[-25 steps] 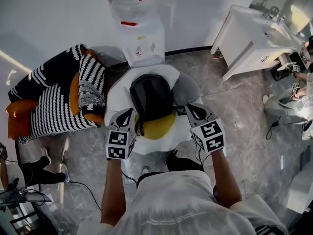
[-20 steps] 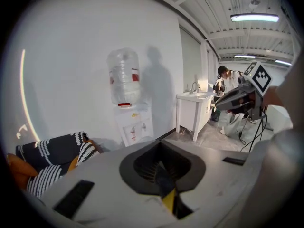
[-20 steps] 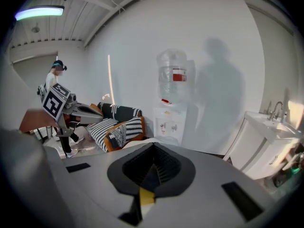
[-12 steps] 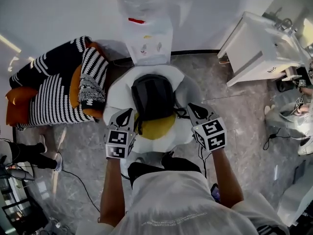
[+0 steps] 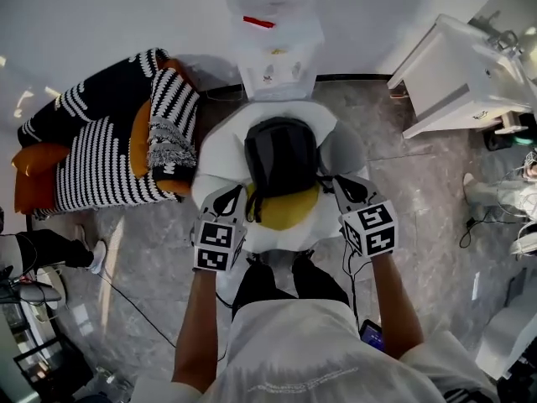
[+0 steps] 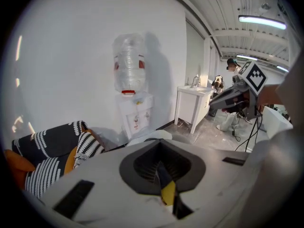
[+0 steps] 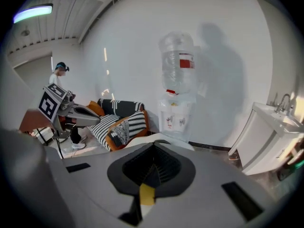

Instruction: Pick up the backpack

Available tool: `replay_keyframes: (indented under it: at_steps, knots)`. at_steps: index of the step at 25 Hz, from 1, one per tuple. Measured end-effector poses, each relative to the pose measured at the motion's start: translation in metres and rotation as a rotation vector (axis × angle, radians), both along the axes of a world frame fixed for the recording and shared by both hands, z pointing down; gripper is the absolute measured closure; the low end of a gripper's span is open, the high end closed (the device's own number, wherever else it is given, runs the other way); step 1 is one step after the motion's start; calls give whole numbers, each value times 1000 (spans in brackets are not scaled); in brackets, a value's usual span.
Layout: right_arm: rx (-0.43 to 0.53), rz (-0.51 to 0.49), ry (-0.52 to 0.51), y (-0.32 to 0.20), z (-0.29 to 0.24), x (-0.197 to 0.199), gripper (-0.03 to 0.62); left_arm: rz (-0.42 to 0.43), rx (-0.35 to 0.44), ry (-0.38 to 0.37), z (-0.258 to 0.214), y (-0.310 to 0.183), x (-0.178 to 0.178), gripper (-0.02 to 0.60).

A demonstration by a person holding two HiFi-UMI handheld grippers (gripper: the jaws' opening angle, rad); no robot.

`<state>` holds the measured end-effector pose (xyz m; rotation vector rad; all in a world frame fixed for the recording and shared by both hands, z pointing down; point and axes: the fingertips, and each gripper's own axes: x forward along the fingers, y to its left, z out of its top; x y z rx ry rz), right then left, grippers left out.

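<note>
A black backpack point(image 5: 281, 156) lies on a white egg-shaped seat point(image 5: 220, 154), partly covering the seat's yellow cushion point(image 5: 289, 210). My left gripper point(image 5: 229, 196) hovers at the backpack's lower left, shut and empty. Shut and empty as well, my right gripper point(image 5: 347, 186) is at its lower right. In the left gripper view the closed jaws point(image 6: 159, 161) hide the backpack; only a slit of yellow cushion point(image 6: 168, 193) shows. The right gripper point(image 6: 227, 97) appears there too. The right gripper view shows its closed gripper point(image 7: 151, 169) and the left gripper point(image 7: 89, 112).
A black-and-white striped armchair point(image 5: 101, 170) with orange cushions stands left of the seat. A water dispenser point(image 5: 277, 53) is against the wall behind it. A white sink cabinet point(image 5: 470, 78) sits at the right. Cables point(image 5: 138, 309) run over the grey floor. A person's leg point(image 5: 50, 246) shows at left.
The person has stepped closer to the seat, and both grippers have moved forward and slightly down with the step. They stay shut beside the backpack's lower end.
</note>
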<state>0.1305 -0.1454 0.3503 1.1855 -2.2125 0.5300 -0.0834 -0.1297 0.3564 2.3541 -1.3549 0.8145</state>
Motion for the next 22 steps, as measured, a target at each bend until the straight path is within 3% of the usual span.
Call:
replay_keyframes:
  at_steps: [12,15,22]
  knots:
    - [-49,74,6,-11,35,-25,595,69,-57,11,41,-30,-15,569]
    - [-59,77,8,-14,45,-28,595,64,-85,22,55,-34,-14,569]
    - [-44,97,-23,-27,62,-26,595,-10,-48,76,74,-56,-19,569]
